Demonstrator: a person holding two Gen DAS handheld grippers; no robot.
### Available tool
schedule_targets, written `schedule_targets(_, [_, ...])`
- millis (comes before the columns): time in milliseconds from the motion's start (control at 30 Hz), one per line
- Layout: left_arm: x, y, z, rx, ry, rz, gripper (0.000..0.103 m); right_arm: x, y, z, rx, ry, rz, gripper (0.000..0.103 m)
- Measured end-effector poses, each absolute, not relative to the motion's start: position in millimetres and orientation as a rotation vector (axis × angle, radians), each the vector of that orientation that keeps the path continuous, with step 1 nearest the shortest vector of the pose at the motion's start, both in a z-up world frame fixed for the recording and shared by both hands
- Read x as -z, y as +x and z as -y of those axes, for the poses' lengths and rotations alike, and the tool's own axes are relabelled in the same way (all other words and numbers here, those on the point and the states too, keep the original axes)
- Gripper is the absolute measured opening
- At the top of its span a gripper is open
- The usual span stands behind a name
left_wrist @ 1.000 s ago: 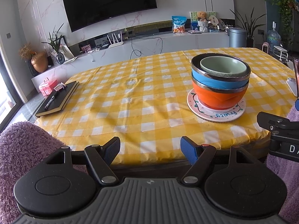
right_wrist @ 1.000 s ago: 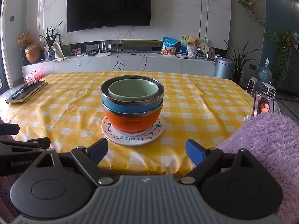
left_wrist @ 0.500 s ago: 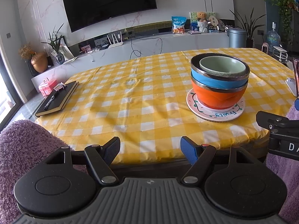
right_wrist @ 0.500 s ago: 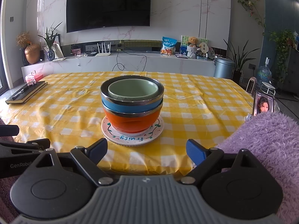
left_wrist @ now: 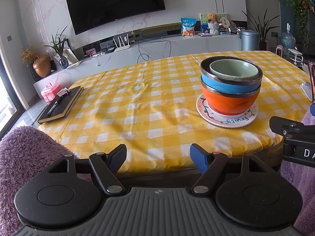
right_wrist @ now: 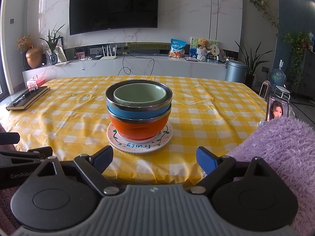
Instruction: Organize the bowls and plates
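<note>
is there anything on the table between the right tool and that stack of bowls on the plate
Nothing visible. The right tool hangs open at the near table edge, and only bare yellow checked tablecloth lies between it and the plate carrying the orange bowl, blue bowl and green bowl.

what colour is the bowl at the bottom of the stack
Orange, with a metal rim; the orange bowl shows best in the right wrist view.

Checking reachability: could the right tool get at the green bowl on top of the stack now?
Probably yes: the right tool is open, facing the green bowl, with only bare tablecloth between.
</note>
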State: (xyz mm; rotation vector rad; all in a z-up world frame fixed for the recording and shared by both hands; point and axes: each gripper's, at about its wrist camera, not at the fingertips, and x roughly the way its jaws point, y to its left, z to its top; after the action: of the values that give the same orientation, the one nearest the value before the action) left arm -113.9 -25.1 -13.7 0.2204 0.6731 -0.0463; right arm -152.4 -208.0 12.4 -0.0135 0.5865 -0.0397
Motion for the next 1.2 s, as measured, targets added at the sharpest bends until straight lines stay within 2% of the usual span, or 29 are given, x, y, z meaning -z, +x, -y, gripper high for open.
schedule_targets(1200, [9.6, -119.4, 25.4, 0.052, 0.211, -0.641, 0.086, -12.2, -152.4, 208.5, 0.04, -0.011, -0.587, 0.091])
